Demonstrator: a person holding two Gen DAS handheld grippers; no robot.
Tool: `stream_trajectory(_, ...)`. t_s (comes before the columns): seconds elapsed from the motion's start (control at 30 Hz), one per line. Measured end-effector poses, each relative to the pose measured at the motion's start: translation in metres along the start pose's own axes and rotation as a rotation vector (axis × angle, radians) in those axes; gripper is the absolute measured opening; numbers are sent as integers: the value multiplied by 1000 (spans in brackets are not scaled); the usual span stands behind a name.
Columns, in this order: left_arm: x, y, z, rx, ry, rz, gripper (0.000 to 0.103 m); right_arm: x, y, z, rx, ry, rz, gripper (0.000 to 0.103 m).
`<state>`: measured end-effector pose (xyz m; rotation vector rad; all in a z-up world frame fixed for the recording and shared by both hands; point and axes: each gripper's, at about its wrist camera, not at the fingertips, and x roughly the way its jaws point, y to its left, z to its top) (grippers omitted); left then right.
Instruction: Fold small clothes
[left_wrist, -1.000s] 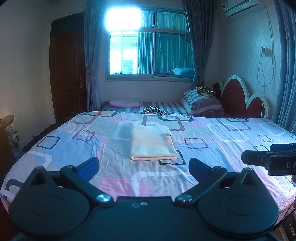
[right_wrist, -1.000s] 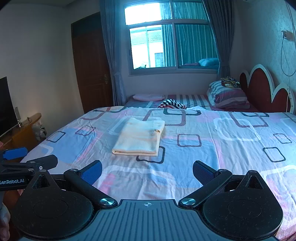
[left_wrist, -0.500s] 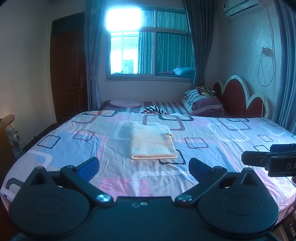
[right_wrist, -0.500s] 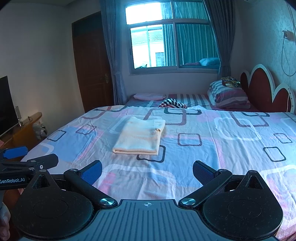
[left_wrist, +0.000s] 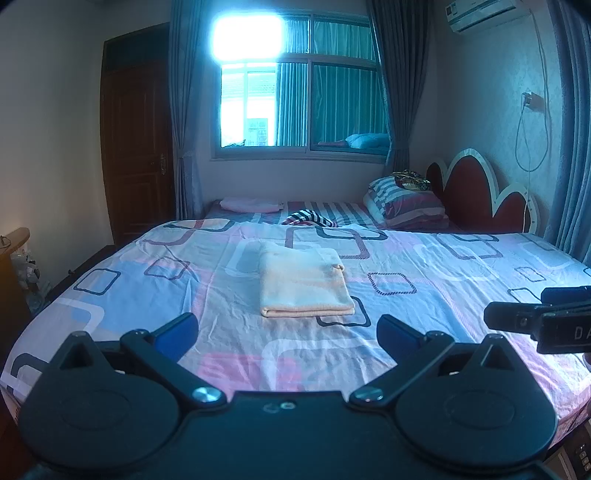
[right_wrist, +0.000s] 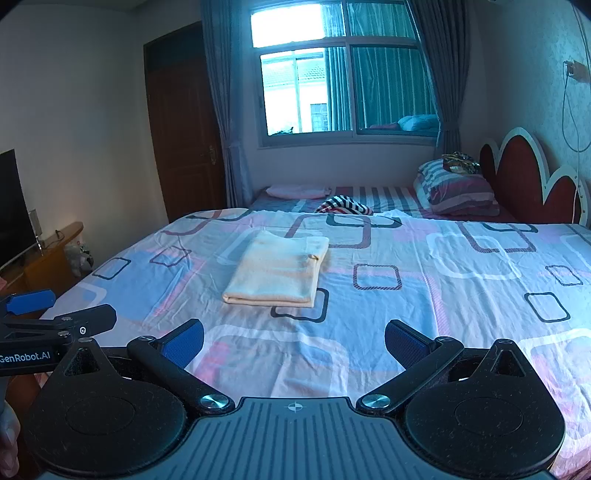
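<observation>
Garment: pale folded cloth (left_wrist: 304, 282) lies flat on the bed (left_wrist: 461, 266), mid-sheet, ahead of both claws and touched by neither.
Left claw (left_wrist: 288, 330): spread wide, empty, held above the near edge of the bed.
Right claw (right_wrist: 293, 341): spread wide, empty, beside the left one, level with it.
Status, judged: this piece looks finished; a striped garment (right_wrist: 345, 205) lies loose at the far end, probably the next item.
Risk, reach: a pass toward the striped piece crosses the folded cloth; a low claw could drag its top layer and undo the fold.
Risk, sheet: the bedsheet is wrinkled and loose; a pinch made too deep could gather sheet along with fabric.
Risk, collision: the claws sit close together; a careless swing could knock one against the other.
</observation>
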<state>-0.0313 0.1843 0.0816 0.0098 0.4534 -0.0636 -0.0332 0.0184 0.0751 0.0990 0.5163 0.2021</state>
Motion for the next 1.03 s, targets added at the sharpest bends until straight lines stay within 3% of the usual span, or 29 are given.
stream_trajectory(1.03, 14, -2, -1, 15, 14, -20, 102, 1, -9, -4, -18, 4, 0, 103)
